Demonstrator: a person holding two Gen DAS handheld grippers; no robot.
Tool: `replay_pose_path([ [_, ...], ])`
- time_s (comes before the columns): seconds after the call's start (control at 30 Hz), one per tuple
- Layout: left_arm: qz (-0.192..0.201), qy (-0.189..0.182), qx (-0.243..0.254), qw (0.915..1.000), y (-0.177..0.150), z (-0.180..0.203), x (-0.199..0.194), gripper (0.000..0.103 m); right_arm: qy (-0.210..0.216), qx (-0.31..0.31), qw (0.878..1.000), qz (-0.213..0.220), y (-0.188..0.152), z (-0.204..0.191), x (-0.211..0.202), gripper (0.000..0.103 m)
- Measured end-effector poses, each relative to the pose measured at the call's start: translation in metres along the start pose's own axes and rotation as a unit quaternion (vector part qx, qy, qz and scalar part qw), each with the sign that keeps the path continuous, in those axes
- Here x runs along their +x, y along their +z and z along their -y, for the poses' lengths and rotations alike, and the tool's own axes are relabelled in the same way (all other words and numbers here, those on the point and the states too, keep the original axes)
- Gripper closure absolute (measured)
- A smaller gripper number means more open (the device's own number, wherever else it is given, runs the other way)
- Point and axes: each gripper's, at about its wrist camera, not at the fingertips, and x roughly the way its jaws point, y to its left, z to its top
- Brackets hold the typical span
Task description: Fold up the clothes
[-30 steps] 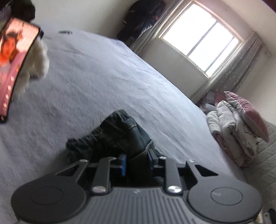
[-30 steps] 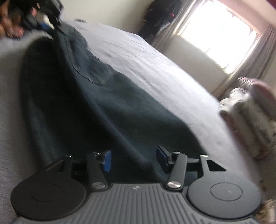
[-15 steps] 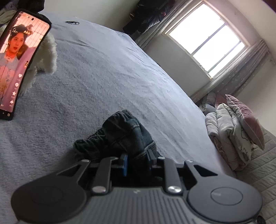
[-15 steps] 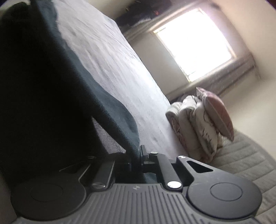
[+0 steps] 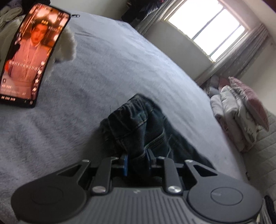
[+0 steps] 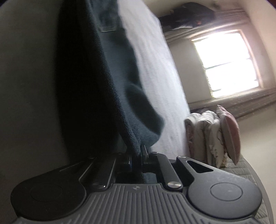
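Dark blue jeans (image 5: 136, 124) lie bunched on the grey bedspread (image 5: 103, 69) in the left wrist view. My left gripper (image 5: 137, 161) is shut on a thick fold of them near the waistband. In the right wrist view the same jeans (image 6: 110, 82) hang as a long dark sheet stretching away from me, with a back pocket visible far up. My right gripper (image 6: 137, 157) is shut on their thin edge, and the view is rolled sideways.
A phone (image 5: 29, 55) with a lit screen leans against a white fluffy thing (image 5: 66, 46) at the left. Folded bedding and a pink pillow (image 5: 241, 112) are stacked at the right, below a bright window (image 5: 212, 29). Dark clothes hang in the far corner (image 5: 138, 10).
My right gripper closed onto the jeans' edge, then rolled sideways and lifted the cloth off the bed. My left gripper kept its grip and shifted across the bed, bringing the phone closer.
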Motion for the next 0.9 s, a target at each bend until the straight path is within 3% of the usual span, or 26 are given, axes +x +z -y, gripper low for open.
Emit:
replay_pose_path([
  [0.2, -0.01, 0.018, 0.03, 0.9993, -0.008, -0.004, 0.009, 0.082, 0.032, -0.037, 0.999, -0.013, -0.004, -0.022, 0.009, 0.096],
  [0.27, -0.01, 0.02, 0.035, 0.9992, -0.008, -0.004, 0.009, 0.082, 0.026, -0.053, 0.998, -0.015, -0.003, -0.03, 0.012, 0.095],
  [0.43, -0.019, 0.001, 0.002, 0.9998, -0.002, -0.013, 0.005, 0.078, 0.007, -0.058, 0.998, -0.015, -0.001, -0.038, 0.01, 0.095],
  [0.53, -0.015, -0.019, -0.045, 0.9987, 0.007, -0.025, -0.006, 0.067, 0.006, -0.04, 0.999, -0.01, -0.002, -0.034, 0.009, 0.094],
  [0.63, 0.017, -0.017, -0.048, 0.9986, 0.014, -0.031, -0.02, 0.066, -0.003, -0.036, 0.999, -0.005, -0.005, -0.035, 0.009, 0.094],
  [0.83, 0.028, -0.015, -0.044, 0.9985, 0.014, -0.034, -0.014, 0.069, -0.024, -0.05, 0.998, 0.003, -0.009, -0.044, 0.01, 0.093],
  [0.9, 0.038, -0.015, -0.032, 0.9986, 0.013, -0.029, -0.013, 0.076, -0.026, -0.049, 0.998, 0.005, -0.009, -0.043, 0.01, 0.093],
])
